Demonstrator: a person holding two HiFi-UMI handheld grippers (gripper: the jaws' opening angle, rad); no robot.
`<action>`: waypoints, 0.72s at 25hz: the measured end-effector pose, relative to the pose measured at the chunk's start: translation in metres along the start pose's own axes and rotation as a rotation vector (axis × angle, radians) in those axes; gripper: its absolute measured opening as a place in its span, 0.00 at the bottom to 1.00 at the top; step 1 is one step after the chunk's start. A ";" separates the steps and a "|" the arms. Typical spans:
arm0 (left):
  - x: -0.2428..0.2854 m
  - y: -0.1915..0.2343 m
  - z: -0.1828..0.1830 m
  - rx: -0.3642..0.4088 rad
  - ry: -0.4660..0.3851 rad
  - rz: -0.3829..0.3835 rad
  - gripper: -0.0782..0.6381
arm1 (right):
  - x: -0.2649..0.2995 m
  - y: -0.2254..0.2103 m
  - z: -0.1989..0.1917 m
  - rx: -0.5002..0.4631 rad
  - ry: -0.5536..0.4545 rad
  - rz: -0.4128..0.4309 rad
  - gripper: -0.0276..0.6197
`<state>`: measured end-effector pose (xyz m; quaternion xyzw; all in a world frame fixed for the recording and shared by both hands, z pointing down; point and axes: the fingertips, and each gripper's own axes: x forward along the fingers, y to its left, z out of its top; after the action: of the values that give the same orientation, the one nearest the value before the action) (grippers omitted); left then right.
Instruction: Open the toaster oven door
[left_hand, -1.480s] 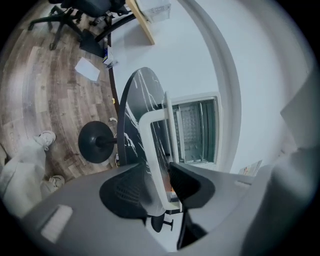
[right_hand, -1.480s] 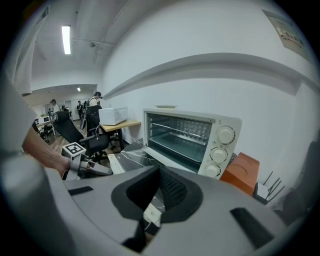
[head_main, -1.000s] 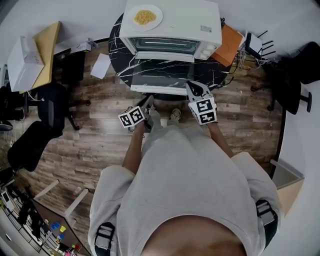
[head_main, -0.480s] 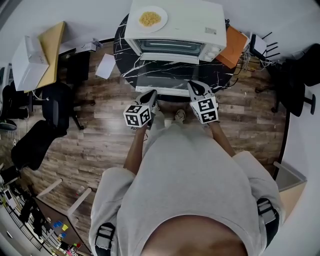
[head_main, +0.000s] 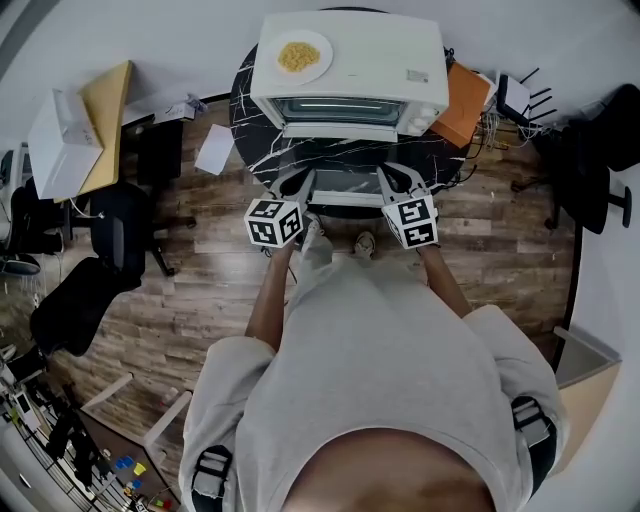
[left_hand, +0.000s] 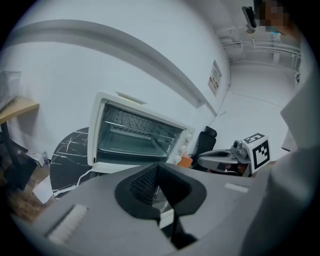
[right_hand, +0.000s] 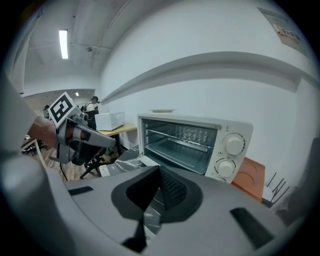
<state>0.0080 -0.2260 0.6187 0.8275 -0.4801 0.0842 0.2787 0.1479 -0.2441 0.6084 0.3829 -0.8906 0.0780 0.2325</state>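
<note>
Looking from the left, we see the left gripper (head_main: 303, 181) closed and empty. The toaster oven (head_main: 350, 55) door (head_main: 345, 168) already lies open on the far table. The right gripper (head_main: 386, 174) is closed, also empty. We judge that only drawing back remains.

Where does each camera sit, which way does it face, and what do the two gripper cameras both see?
Head view: on the person's head, steeply down onto the open toaster oven; shows torso, forearms, left gripper, right gripper.
Left gripper view: on the left gripper, along its shut jaws toward the oven's front; right gripper at right.
Right gripper view: on the right gripper, along its shut jaws toward the oven; left gripper at left.
Shared: both gripper views show the oven's open cavity and knobs.
</note>
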 end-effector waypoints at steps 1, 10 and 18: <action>0.001 0.001 0.005 0.006 -0.002 -0.003 0.12 | 0.001 -0.002 0.002 0.002 -0.003 -0.007 0.06; 0.016 0.008 0.040 0.046 -0.016 -0.041 0.12 | 0.006 -0.021 0.020 0.020 -0.024 -0.073 0.06; 0.031 0.012 0.070 0.107 -0.036 -0.069 0.12 | 0.010 -0.038 0.044 0.013 -0.047 -0.128 0.06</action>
<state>0.0054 -0.2919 0.5776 0.8586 -0.4512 0.0851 0.2280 0.1537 -0.2913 0.5730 0.4421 -0.8691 0.0596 0.2134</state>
